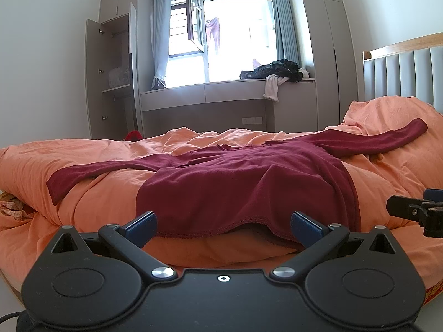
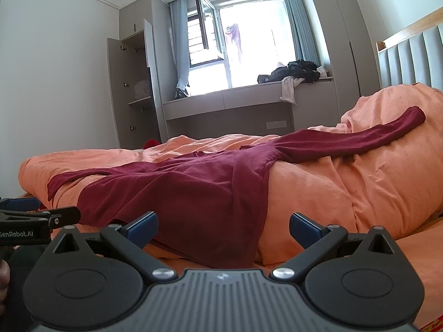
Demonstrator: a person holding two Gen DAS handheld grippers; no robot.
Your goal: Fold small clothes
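Observation:
A dark red long-sleeved shirt (image 1: 235, 182) lies spread flat on an orange duvet (image 1: 97, 193), sleeves stretched out to the left and right, hem toward me. It also shows in the right wrist view (image 2: 193, 193). My left gripper (image 1: 223, 228) is open and empty, its blue pads just in front of the hem. My right gripper (image 2: 223, 228) is open and empty, near the shirt's lower right corner. The right gripper shows at the right edge of the left wrist view (image 1: 415, 210), and the left gripper at the left edge of the right wrist view (image 2: 36, 215).
The duvet (image 2: 346, 188) bulges high at the right by a grey padded headboard (image 1: 401, 72). Behind the bed are a window bench with a pile of dark clothes (image 1: 277, 72) and an open wardrobe (image 1: 110, 77) at the left.

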